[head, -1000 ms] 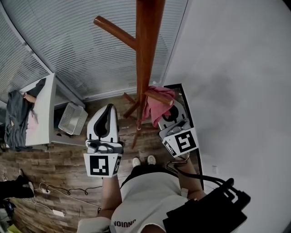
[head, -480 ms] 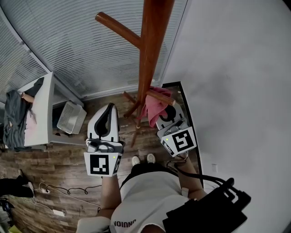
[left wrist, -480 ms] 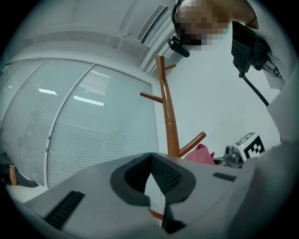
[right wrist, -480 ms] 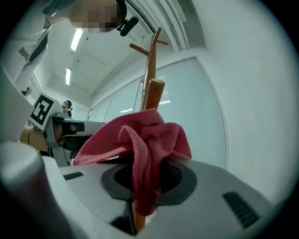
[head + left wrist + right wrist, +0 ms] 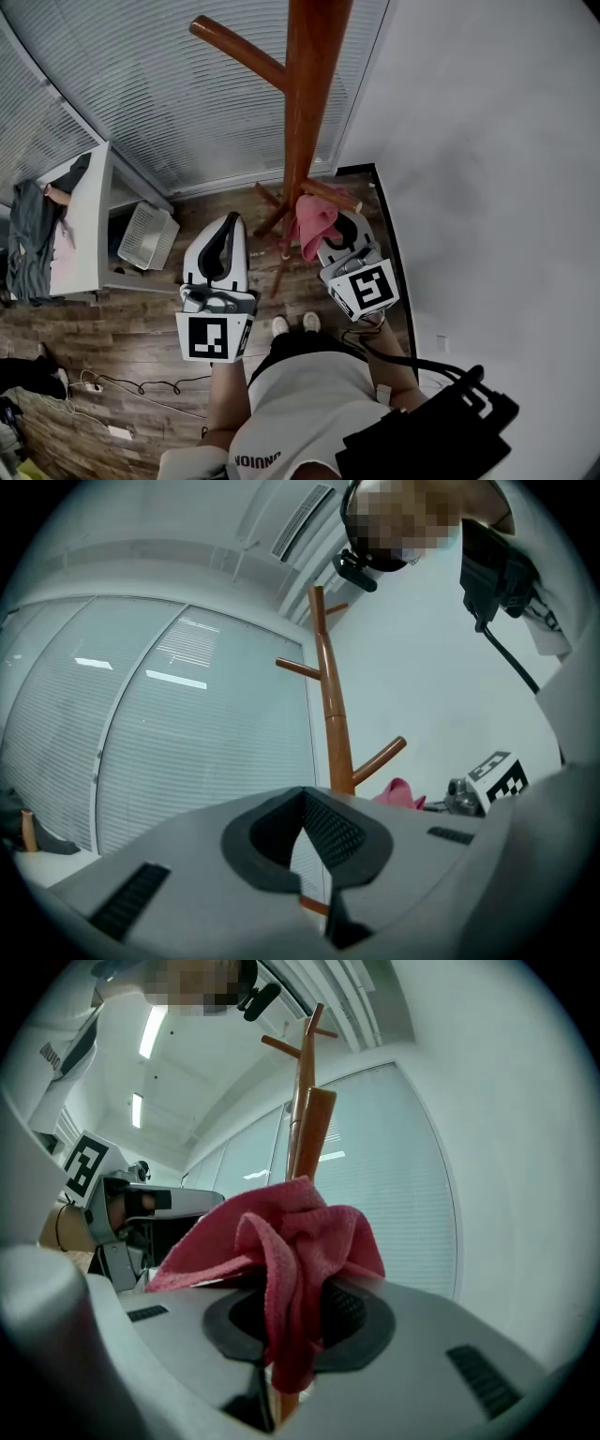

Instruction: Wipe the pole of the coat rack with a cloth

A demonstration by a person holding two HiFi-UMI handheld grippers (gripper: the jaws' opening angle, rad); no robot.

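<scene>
Left hand-held gripper (image 5: 302, 797) closed, right (image 5: 298, 1290) clamped

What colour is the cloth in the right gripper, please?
The cloth is pinkish red, clearest in the right gripper view.

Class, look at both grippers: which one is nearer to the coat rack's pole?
Right. The right gripper, shut on the pink cloth, sits close beside the pole. The left gripper, shut and empty, hangs farther off on the pole's left.

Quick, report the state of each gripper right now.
Left gripper: closed, nothing between its jaws.
Right gripper: closed, holding the pink cloth.
</scene>
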